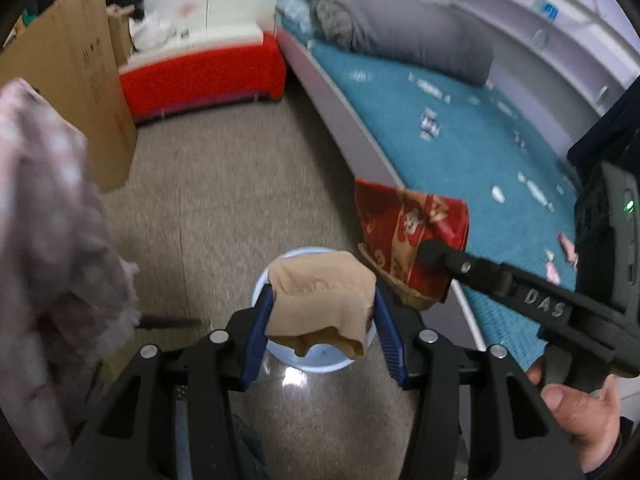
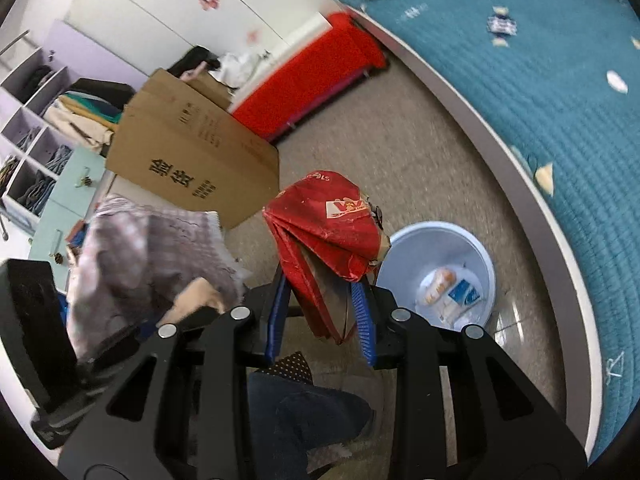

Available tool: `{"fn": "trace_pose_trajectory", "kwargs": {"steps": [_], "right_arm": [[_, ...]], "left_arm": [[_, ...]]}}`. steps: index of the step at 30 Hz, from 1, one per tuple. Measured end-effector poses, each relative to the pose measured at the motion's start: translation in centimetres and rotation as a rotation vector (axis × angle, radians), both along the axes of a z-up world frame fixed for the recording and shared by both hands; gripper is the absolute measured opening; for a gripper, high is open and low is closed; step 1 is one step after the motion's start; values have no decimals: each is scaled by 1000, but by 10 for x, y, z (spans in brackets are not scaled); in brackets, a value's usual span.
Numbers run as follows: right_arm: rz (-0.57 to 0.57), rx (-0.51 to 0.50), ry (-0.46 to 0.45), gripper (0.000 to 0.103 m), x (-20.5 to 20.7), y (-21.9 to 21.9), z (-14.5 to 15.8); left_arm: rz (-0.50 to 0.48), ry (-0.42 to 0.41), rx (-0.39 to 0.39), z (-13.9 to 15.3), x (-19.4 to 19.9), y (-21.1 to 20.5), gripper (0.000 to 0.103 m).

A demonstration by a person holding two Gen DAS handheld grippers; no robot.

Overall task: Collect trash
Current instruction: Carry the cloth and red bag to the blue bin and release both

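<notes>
While both claws hang over the floor, I log items from nearest outward.

Item one: left gripper [image 1: 323, 320], clenched on a crumpled tan paper wad [image 1: 322, 300], which hangs between the blue pads directly above the pale blue waste bin [image 1: 260, 280]; I judge it is held there so that a release drops it straight in.

Item two: right gripper [image 2: 322, 312], clenched on a flattened red paper carton [image 2: 328, 232], gripped at its lower folded edge so the bulk stands clear above the fingers. It sits just beside the bin's [image 2: 486, 264] rim rather than over the opening, presumably waiting its turn.

Item three: the bin itself, on the speckled floor, already holding a few wrappers [image 2: 448, 292].

Item four: checked cloth [image 2: 152, 256], heaped to the left.

Item five: cardboard box [image 2: 192, 168], standing behind it.

Item six: bed with teal quilt [image 2: 560, 100], curving along the right; red bench [image 2: 312, 84] farthest back.
</notes>
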State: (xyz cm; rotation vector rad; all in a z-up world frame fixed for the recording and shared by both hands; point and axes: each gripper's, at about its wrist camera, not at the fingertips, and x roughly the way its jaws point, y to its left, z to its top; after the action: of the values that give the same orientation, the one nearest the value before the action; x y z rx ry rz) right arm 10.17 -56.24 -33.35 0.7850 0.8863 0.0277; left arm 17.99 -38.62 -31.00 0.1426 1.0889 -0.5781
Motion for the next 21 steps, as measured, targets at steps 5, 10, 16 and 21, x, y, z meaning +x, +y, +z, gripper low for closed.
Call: {"fn": "trace_pose_trajectory", "kwargs": {"steps": [5,10,16,21], "right_arm": [[4,27,63,31,18,-8,-29],[-3,80,130,66,36,-19,-61],[-68,122,140,79,26,-34,-72],[-103,73,111,92,14,-39,-52]], "left_arm": [[11,75,17,-35,18,-13,48],[-12,169,67,-72,35,-32,68],[56,196,85,-87,50,-22,85],[91,173,72,-74,46,-14,85]]}}
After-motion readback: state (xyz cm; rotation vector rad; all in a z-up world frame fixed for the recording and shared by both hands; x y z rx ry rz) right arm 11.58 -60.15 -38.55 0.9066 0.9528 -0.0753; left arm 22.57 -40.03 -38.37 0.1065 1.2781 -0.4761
